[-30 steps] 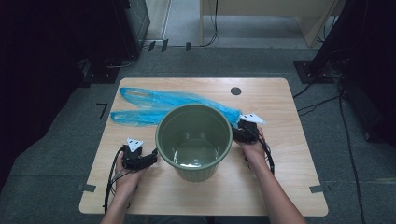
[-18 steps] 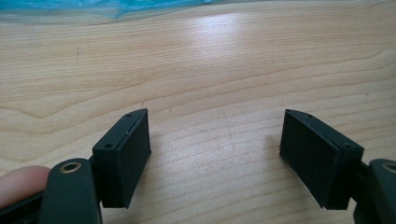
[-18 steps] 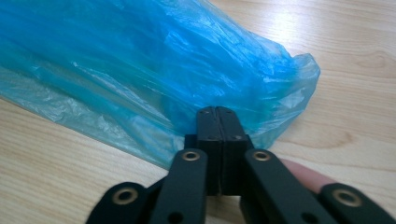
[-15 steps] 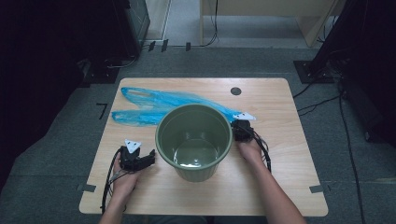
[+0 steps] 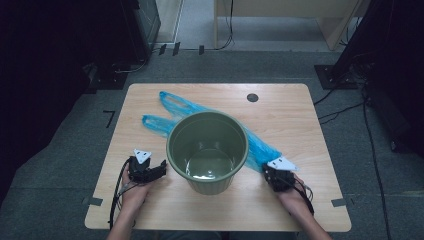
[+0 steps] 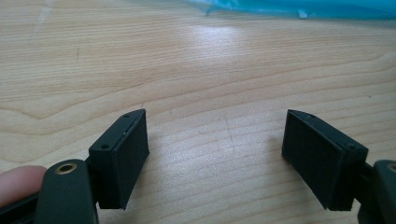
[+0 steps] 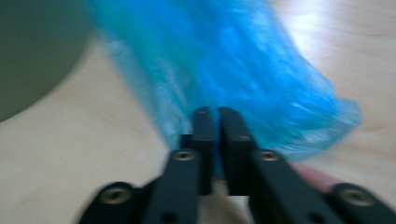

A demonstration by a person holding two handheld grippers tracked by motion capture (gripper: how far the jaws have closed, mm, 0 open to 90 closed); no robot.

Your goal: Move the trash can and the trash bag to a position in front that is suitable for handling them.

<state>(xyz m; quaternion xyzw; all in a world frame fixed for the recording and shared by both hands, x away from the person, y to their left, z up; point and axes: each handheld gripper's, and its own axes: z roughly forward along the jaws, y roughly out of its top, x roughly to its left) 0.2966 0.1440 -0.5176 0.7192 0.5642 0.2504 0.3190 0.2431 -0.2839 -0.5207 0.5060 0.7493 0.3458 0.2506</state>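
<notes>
This looks like a lab or recording room set up for tabletop trials, not a home. A plain light-wood table [image 5: 300, 125] with a round cable grommet [image 5: 252, 97] stands alone on grey carpet tile [image 5: 70, 165]. Around the table the room is dark: black equipment racks or stands [image 5: 135, 30] behind its far left corner and more dark gear beyond its right edge. Loose cables [image 5: 340, 107] run over the floor to the right of the table, and short tape marks [image 5: 110, 118] sit on the carpet to its left. Behind the table stands pale wooden furniture [image 5: 325, 15].
</notes>
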